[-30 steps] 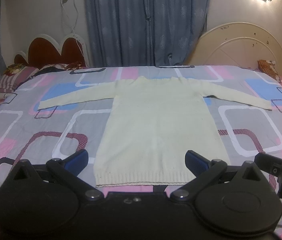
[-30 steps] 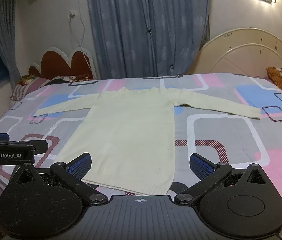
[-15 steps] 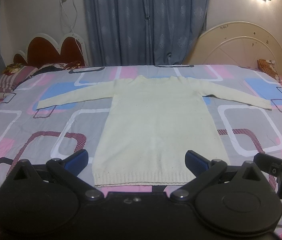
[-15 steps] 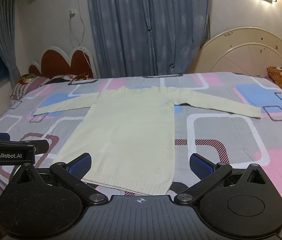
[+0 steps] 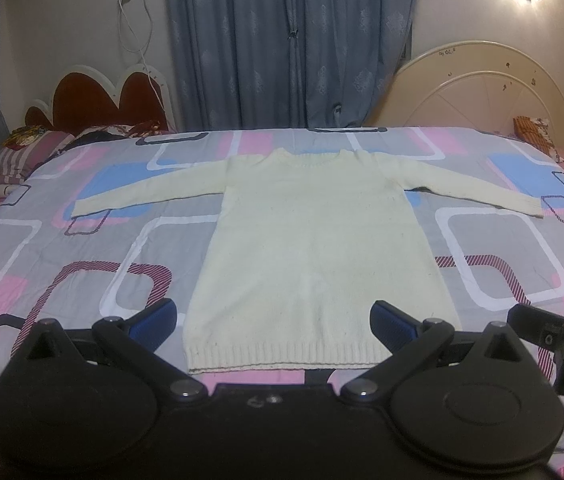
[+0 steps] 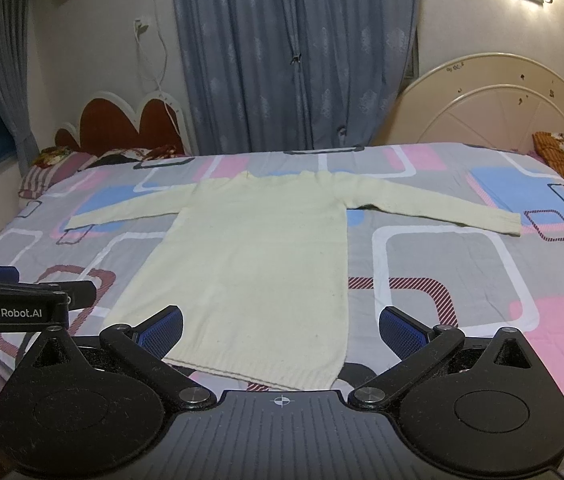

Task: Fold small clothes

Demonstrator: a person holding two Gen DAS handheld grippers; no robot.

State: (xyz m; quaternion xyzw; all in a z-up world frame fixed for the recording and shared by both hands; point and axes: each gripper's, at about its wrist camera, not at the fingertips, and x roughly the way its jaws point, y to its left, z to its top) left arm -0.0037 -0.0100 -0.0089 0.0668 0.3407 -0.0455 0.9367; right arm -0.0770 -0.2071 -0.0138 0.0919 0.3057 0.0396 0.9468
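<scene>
**Sweater laid flat, both grippers waiting at the hem**

Almost nothing has moved since the earlier frames; my left view has drifted only slightly. I see the cream sweater (image 5: 314,248) spread flat on the patterned bedspread (image 5: 82,248), sleeves stretched out to both sides, ribbed hem toward me. My left gripper (image 5: 274,320) hovers above the hem, fingers spread wide and holding nothing. My right gripper (image 6: 282,330) sits near the hem's right corner, fingers likewise wide apart. Blue curtains (image 6: 294,52) hang behind the bed.
</scene>
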